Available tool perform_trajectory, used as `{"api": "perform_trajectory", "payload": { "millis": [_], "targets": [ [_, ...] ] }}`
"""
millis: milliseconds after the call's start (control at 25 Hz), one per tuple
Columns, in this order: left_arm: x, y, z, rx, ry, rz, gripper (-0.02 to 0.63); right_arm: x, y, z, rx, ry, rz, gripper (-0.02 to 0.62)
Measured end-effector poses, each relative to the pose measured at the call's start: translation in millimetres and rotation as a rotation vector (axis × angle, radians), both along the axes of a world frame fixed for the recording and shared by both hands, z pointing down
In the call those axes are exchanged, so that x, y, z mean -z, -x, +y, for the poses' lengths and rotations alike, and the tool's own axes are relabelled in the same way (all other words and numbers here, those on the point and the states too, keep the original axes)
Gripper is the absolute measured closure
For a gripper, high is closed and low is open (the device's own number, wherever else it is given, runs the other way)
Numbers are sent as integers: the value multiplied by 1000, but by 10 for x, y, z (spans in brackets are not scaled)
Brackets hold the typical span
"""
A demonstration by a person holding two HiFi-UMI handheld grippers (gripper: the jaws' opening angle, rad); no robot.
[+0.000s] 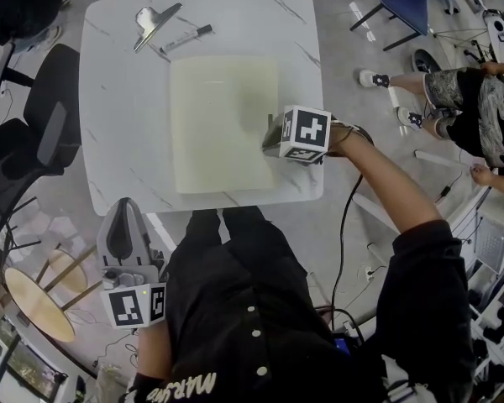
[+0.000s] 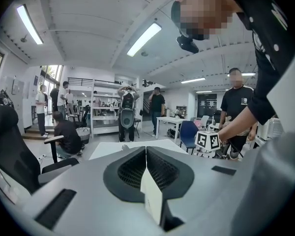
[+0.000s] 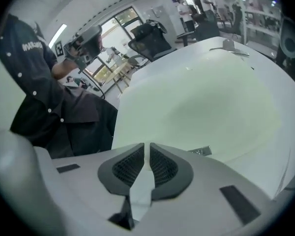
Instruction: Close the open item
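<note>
A pale yellow-green flat folder [image 1: 225,122] lies shut in the middle of the white marble table [image 1: 118,124]. My right gripper [image 1: 270,137] hangs over the folder's right edge, pointing steeply down. In the right gripper view its jaws [image 3: 148,145] stand together with only a thin slit and nothing between them, above the folder's cover [image 3: 201,97]. A small shiny tab [image 3: 200,151] shows just past the jaws. My left gripper [image 1: 126,206] is held off the table at its near left corner, jaws shut and empty [image 2: 146,149].
A black-capped marker [image 1: 186,39] and a metal clip [image 1: 155,22] lie at the table's far left. Black office chairs [image 1: 34,133] stand to the left, a round wooden stool [image 1: 38,300] at lower left. A person [image 1: 462,99] sits to the right.
</note>
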State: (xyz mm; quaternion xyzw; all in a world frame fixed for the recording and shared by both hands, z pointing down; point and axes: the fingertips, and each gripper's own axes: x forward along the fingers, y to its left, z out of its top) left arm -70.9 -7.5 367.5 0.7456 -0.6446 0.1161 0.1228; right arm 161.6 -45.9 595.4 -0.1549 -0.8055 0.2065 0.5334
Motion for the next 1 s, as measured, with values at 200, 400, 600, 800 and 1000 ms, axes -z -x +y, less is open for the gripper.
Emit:
{"api": "perform_trajectory", "payload": {
  "millis": [200, 400, 600, 800, 1000],
  "targets": [
    [0, -25, -36, -16, -4, -5, 588, -17, 6, -38, -94, 35, 19, 543],
    [26, -30, -50, -26, -13, -8, 588, -53, 6, -45, -140, 0, 34, 552],
    [128, -18, -83, -36, -40, -8, 588, -6, -37, -33, -188, -51, 25, 554],
    [237, 59, -129, -44, -68, -8, 588, 161, -11, -115, -320, -122, -41, 554],
    [250, 82, -144, -59, -72, -4, 588, 352, 175, -460, -484, -266, -109, 554]
  ]
}}
